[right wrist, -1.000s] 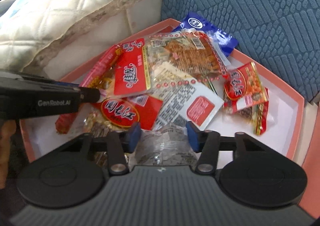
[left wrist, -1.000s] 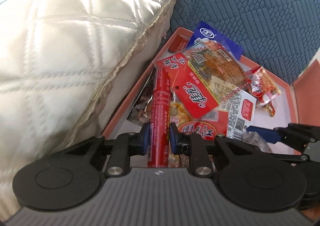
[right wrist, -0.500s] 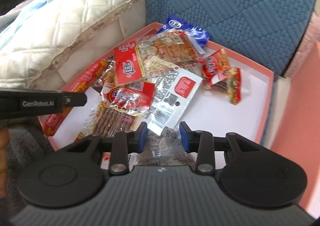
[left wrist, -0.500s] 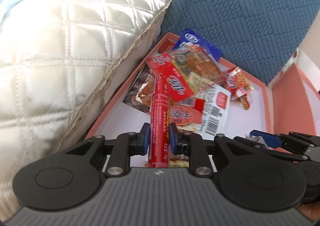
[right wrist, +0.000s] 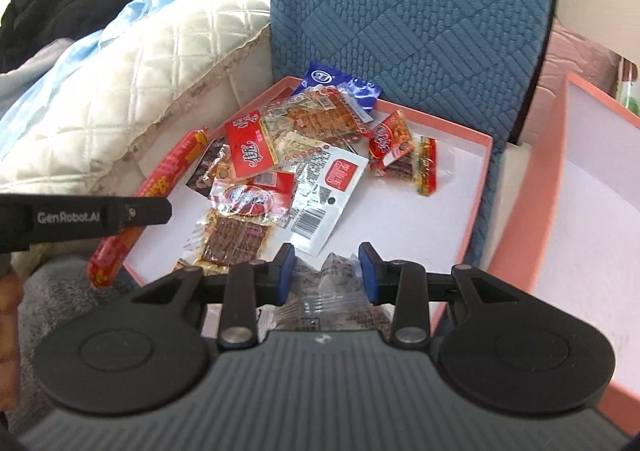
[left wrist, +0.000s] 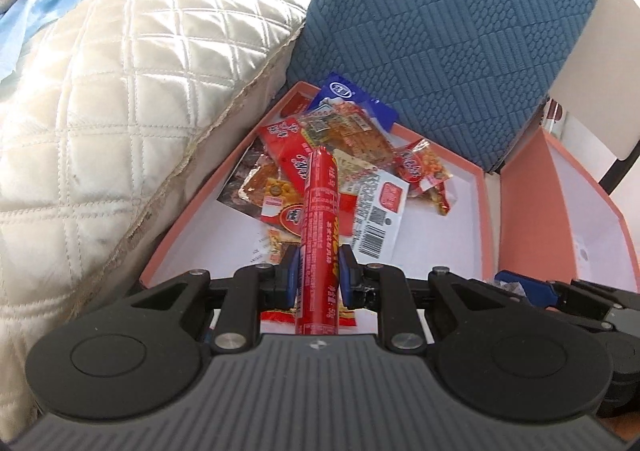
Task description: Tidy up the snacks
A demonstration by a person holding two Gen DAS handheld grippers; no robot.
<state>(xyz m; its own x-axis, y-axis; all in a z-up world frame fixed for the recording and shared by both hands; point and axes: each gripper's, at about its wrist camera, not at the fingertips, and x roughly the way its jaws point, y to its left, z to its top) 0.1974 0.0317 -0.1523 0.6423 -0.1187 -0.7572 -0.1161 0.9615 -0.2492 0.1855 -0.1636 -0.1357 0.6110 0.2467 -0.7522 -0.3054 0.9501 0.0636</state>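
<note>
- The pink box (right wrist: 478,187), centre of the right view, holds the loose snack pile (right wrist: 288,171); a second box (right wrist: 592,187) stands at right.
- The left gripper (left wrist: 319,271) pinches the red sausage (left wrist: 320,227), low centre of its view.
- The right gripper (right wrist: 327,271) pinches a clear packet (right wrist: 332,291).
- I think both should be carried over the rim with a firm grip, and sorted.
</note>
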